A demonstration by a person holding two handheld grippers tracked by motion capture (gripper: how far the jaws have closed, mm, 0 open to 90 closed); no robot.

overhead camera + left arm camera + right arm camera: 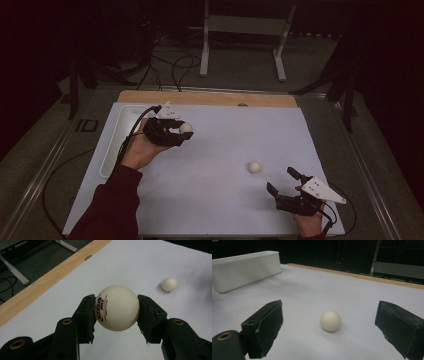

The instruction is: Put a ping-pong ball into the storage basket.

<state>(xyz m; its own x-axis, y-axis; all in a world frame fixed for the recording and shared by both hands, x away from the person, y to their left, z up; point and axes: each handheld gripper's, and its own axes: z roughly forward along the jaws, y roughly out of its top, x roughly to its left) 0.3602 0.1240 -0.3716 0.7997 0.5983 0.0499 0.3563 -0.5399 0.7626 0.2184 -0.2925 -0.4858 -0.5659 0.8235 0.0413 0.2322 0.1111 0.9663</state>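
My left gripper [183,131] is shut on a white table-tennis ball [186,128] with red and black print, held above the white mat; in the left gripper view both black pads press the held ball [117,308] from either side. A second, plain white ball [254,167] lies loose on the mat, also seen as the small ball [169,284] farther off. My right gripper [284,181] rests near the mat's front right, open. In the right gripper view the loose ball [330,320] sits ahead between the wide-apart jaws, untouched.
A long white tray [116,135] lies along the mat's left edge, seen as a white tray [244,270] at far left. A wooden strip [210,98] borders the mat's far side. Cables and a metal frame [245,30] stand on the floor beyond.
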